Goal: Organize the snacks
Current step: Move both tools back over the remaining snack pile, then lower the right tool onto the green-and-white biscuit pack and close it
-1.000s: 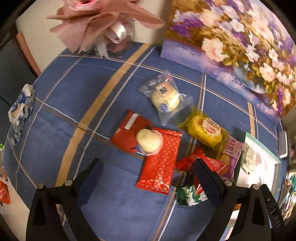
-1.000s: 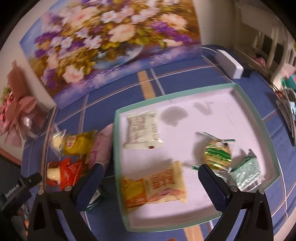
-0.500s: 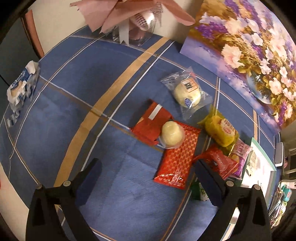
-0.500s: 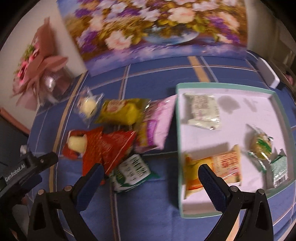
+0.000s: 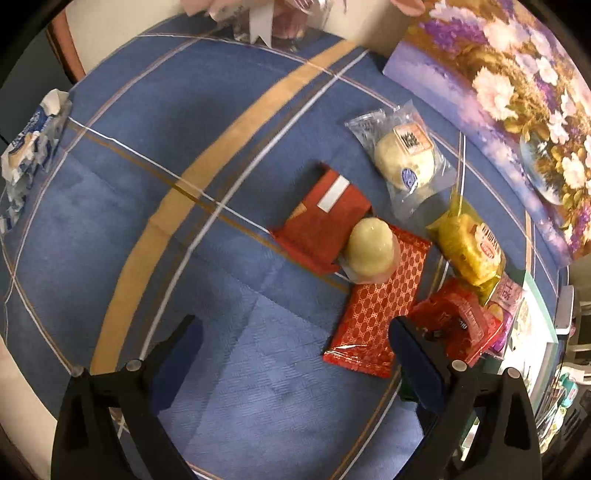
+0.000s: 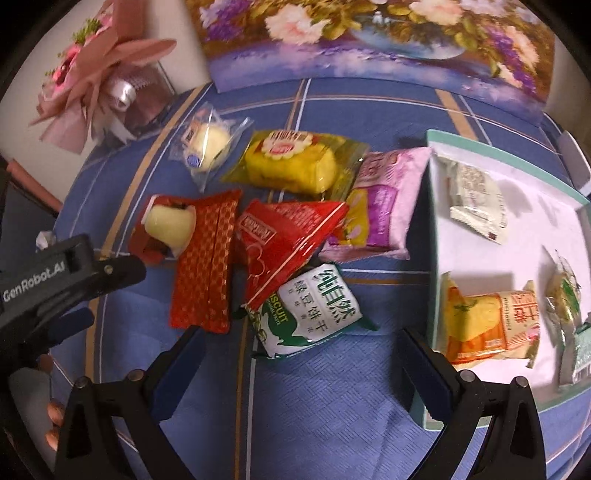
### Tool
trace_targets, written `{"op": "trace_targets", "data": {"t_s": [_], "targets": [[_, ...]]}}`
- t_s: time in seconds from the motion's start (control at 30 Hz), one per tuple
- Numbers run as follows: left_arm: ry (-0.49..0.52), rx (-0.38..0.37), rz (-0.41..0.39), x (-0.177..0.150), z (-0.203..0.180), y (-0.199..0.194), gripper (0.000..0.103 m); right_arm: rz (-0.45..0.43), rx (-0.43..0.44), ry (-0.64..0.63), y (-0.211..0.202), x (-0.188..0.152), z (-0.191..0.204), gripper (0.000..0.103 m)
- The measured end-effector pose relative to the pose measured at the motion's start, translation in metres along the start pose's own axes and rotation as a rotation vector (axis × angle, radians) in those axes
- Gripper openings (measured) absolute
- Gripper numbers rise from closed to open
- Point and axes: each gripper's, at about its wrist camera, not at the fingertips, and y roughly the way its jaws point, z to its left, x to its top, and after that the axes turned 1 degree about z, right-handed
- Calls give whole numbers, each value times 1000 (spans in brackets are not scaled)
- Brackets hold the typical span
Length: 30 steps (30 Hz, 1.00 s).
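Broadly, bench (image 6: 332, 424) w/ blue plaid cloth fills both views; big flower painting (image 6: 369, 33) leans at far edge, pink bouquet (image 6: 92, 74) far left. Tray (image 6: 430, 177), white w/ teal rim, sits at right and holds four packets, incl. orange pack (image 6: 491, 325) near its left wall & pale pack (image 6: 476, 197) farther back. Loose snacks pile left of tray: pink/purple pack (image 6: 384, 206) just beside tray rim, yellow pack (image 6: 291, 162) to its left, clear-wrapped bun (image 6: 208, 142) farthest left of that row. Nearer: red triangular pack (image 6: 288, 240) overlapping green-white biscuit pack (image 6: 314, 306); red patterned pack (image 6: 205, 266) w/ cream jelly cup (image 6: 170, 225) on its far end. Right tool (image 6: 303, 360) hangs above biscuit pack, fingers wide apart, nothing held. Left tool (image 5: 295, 347), also spread & empty, hovers over bare cloth near red patterned pack. Blue-white wrapper (image 5: 29, 136) lies well apart at far left bench edge.
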Motion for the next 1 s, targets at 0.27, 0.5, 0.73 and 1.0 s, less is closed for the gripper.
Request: {"op": "trace_targets", "data": {"t_s": [0.27,0.5,0.73,1.0], "targets": [[78,0,44,5,-18,19,100,49,-10,-34,16,1,1,103],[149,-7,91,13,-41,38,100,106,-10,-42,34,9,-6,103],[189,20,114,22,-58,54,100,152,-69,-105,51,19,3,103],[306,93,97,39,-98,67,100,200,-96,-166,67,35,9,103]]}}
